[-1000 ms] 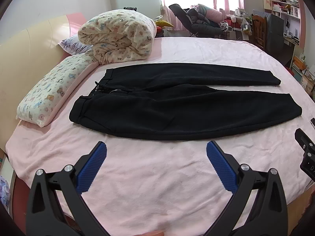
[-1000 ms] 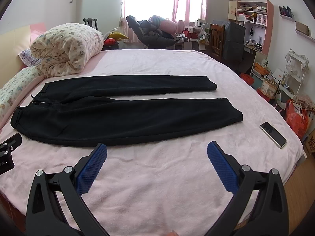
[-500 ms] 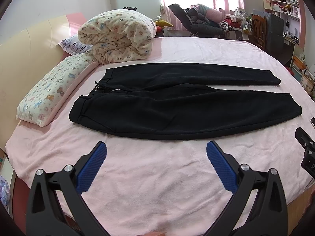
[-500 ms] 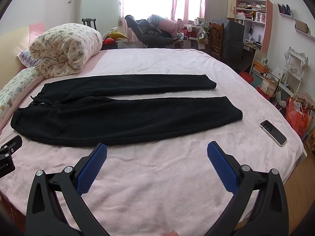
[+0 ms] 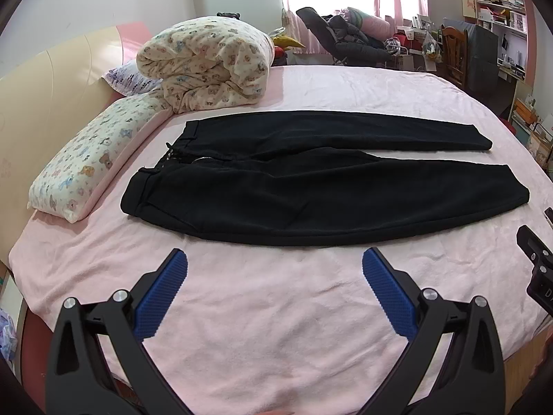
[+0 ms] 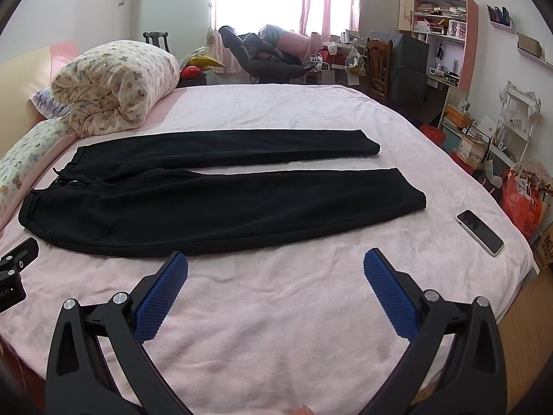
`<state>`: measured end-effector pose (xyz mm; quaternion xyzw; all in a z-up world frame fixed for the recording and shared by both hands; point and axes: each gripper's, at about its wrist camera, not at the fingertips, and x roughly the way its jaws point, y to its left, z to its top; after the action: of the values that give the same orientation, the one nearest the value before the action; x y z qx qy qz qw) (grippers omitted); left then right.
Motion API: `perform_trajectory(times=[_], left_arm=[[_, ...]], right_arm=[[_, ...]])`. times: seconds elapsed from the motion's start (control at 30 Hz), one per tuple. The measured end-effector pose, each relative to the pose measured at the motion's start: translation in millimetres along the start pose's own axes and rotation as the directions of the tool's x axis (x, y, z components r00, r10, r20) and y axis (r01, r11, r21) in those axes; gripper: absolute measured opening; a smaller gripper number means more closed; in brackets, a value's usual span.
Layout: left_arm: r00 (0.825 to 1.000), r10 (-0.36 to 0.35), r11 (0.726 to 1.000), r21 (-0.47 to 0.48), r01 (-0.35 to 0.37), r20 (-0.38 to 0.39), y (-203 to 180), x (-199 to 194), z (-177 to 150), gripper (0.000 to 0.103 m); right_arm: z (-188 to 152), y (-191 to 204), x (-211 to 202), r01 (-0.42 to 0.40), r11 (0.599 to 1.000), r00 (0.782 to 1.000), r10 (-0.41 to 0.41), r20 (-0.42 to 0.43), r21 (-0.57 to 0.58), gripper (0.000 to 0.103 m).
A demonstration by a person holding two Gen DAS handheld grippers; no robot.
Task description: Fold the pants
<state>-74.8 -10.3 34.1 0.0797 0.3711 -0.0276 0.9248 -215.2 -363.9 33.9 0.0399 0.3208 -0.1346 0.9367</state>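
Black pants [image 5: 311,186] lie flat and unfolded across a pink bed sheet [image 5: 276,311], waistband toward a bear-print pillow [image 5: 90,166], legs slightly apart. The left gripper [image 5: 274,266] and right gripper [image 6: 275,266] hover near the pants' closest edge, both jaws spread wide, holding nothing. A phone [image 6: 479,231] rests beyond the cuffs.
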Motion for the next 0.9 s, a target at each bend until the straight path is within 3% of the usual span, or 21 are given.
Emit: perform_trajectory(times=[0.9], left_arm=[[1.000,-0.007,1.000,-0.001,0.007,-0.011,2.7,2.7,1.4,0.101]], right_arm=[[2.6,2.3,0.5,-0.002,1.000,1.000,0.002,0.002,-0.008,0.102]])
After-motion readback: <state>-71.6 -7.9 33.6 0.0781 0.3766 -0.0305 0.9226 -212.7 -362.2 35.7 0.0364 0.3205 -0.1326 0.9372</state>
